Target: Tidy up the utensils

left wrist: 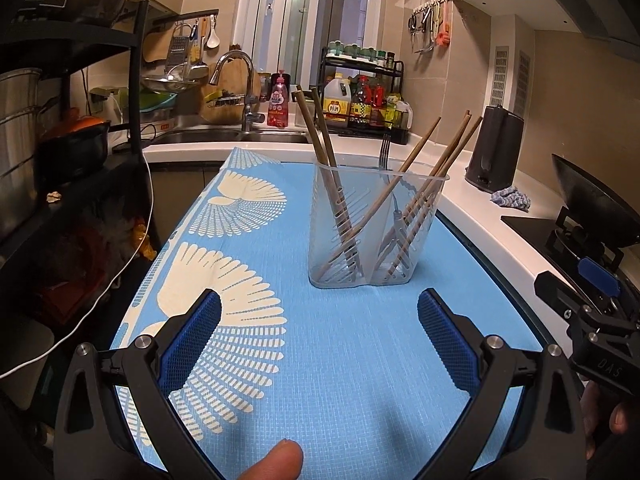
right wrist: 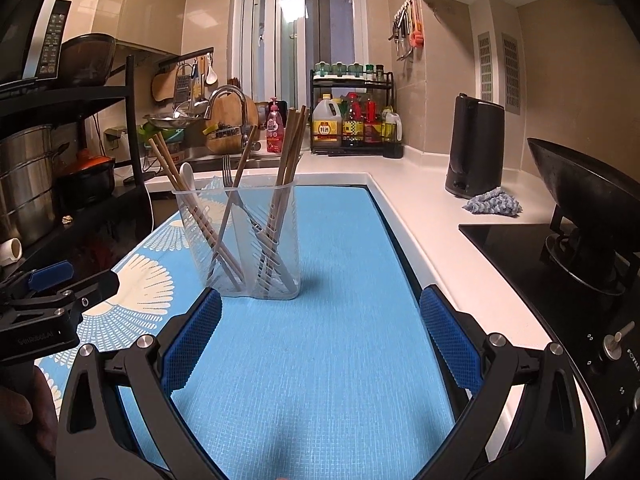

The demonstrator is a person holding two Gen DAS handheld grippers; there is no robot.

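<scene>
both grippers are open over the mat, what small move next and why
Probably nothing more than drawing both back: the chopsticks, fork and white spoon all stand in the clear holder, the blue mat shows no loose utensil, and left gripper and right gripper are open and empty.

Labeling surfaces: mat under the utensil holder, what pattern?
Blue mat with white fan-shaped motifs along one edge; clearest in left wrist view.

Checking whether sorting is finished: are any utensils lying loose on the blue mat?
No, the blue mat is bare apart from the clear holder with the utensils standing inside.
</scene>
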